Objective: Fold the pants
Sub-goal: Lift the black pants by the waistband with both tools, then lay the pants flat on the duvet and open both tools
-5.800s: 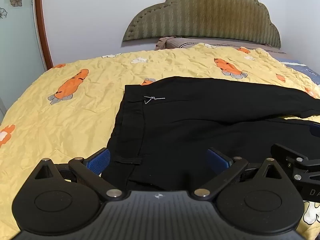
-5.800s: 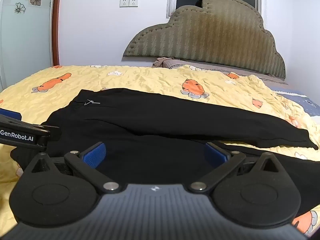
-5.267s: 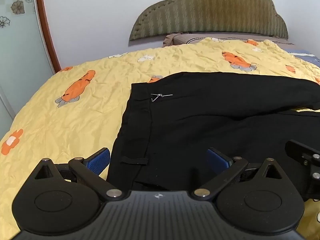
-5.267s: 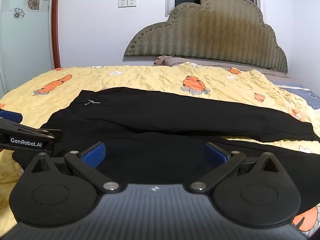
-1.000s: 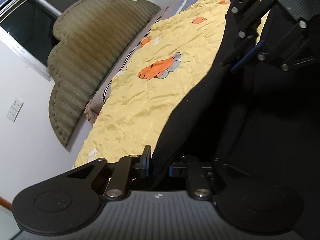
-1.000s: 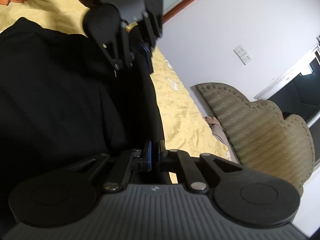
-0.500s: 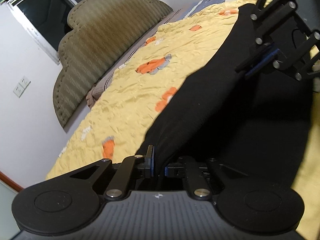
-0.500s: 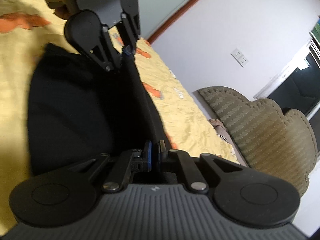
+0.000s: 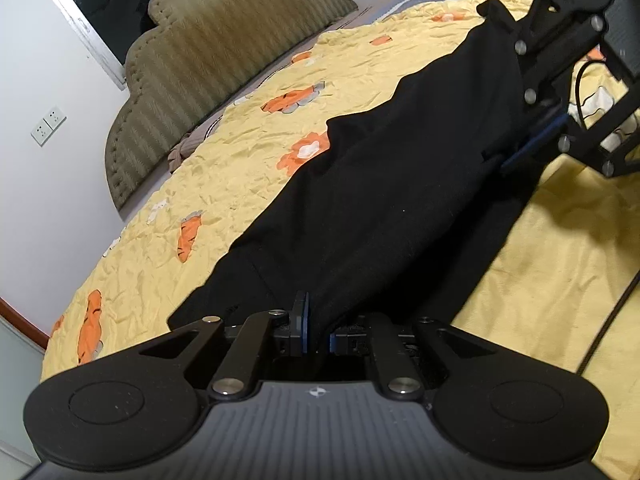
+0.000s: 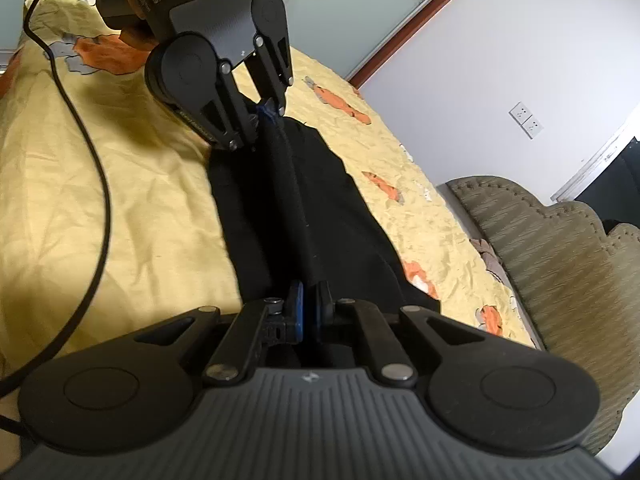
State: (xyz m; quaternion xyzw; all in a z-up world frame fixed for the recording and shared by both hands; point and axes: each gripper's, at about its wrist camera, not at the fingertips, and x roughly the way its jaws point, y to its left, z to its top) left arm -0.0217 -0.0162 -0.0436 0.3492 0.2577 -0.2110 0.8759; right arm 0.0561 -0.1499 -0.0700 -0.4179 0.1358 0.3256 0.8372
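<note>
Black pants hang in a long folded band over the yellow bedspread, stretched between my two grippers. In the left wrist view my left gripper is shut on the near end of the band, the cloth pinched between its blue pads. The right gripper grips the far end at the upper right. Seen from the right wrist, the right gripper is shut on the pants, and the left gripper pinches the opposite end at the upper middle.
The yellow bedspread with orange carrot prints covers the whole bed. An olive padded headboard stands against the white wall under a dark window. A black cable trails across the bedspread on the left of the right wrist view.
Both grippers, open over the flat pants several seconds ago, are shut on them. Over the last second they drew apart, pulling the band longer and straighter above the bed.
</note>
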